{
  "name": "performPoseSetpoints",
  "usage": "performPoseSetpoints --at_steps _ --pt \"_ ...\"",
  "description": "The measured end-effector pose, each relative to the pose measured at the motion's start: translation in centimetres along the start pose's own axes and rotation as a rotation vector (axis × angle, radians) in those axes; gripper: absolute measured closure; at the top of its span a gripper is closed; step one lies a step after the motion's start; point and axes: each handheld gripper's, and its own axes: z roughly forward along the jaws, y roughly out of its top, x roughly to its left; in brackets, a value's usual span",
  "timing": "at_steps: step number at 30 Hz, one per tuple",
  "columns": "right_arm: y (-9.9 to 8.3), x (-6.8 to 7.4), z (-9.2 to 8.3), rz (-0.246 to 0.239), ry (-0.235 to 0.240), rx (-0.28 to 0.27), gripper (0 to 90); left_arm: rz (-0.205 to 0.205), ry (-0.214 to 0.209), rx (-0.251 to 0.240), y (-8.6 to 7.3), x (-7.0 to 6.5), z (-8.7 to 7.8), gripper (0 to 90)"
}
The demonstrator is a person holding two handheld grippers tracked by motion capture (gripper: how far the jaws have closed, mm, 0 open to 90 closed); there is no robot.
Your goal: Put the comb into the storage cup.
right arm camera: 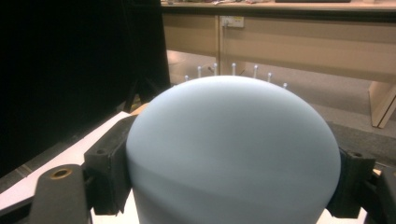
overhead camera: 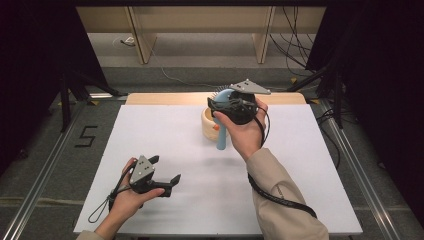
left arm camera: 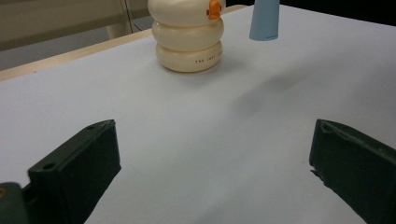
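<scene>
Right gripper [overhead camera: 227,102] clamped on the brush [overhead camera: 223,120] over the table's [overhead camera: 165,135] far middle, black jaws pressing both sides of a smooth, matte, pale blue dome with thin white-tipped bristles fanning behind it, tapered blue handle hanging down just beside the holder [overhead camera: 209,125]. Holder: a glossy cream stack of three rounded rings, small orange knob near the top, fine print on the lowest ring, upright on the flat white tabletop. Left gripper [overhead camera: 162,175] low over the near left, blocky black jaws spread wide with nothing between.
</scene>
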Motion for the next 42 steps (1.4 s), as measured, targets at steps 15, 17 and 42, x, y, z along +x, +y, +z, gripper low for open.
performPoseSetpoints --at_steps 15,17,42 --pt "0.8 -0.5 0.2 0.001 -0.015 -0.015 21.1 -0.01 -0.003 0.004 -0.1 0.1 0.2 1.8" --pt "0.8 -0.5 0.2 0.002 -0.015 -0.015 21.1 -0.01 -0.002 0.004 -0.1 0.1 0.2 1.9" --pt "1.9 -1.5 0.2 0.016 -0.037 -0.048 21.1 -0.018 0.003 0.006 -0.2 0.1 0.3 2.9"
